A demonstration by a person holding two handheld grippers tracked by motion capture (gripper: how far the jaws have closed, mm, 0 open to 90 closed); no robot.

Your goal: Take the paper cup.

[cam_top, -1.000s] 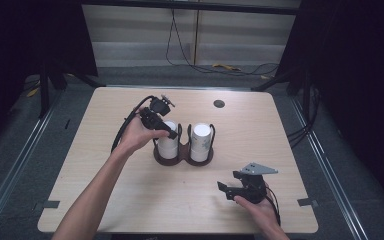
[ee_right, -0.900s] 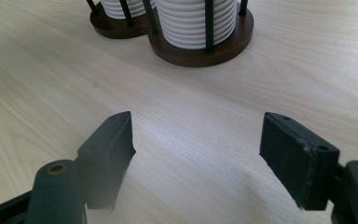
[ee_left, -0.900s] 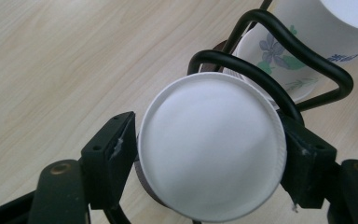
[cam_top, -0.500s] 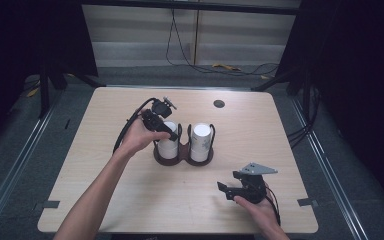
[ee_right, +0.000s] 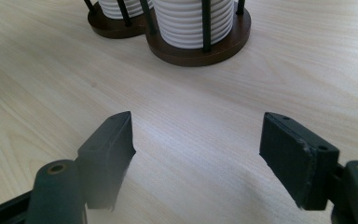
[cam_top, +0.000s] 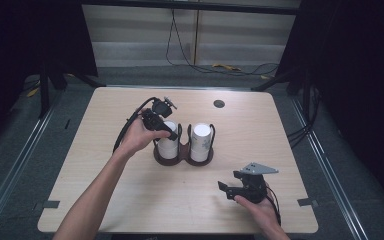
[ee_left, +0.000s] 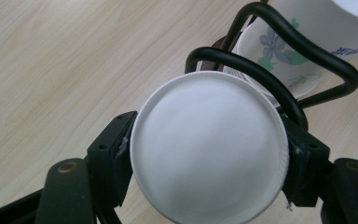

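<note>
- Paper cup in the left ring of the wire cup holder, mid tabletop; left tongs at it, right tongs near the front edge, well apart.
- Left gripper view: jaws clamp the cup's sides just under its flat top; likely light, crushable, so grip gently.
- Right gripper view: right tongs wide, holding nothing, holder ahead.

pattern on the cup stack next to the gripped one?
Purple flowers, green leaves on the white cups; left gripper view.

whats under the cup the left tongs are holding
The left tongs grip the top cup on both sides. Below it the high view shows more stacked cups on the dark wooden base; their number is hidden.
</note>
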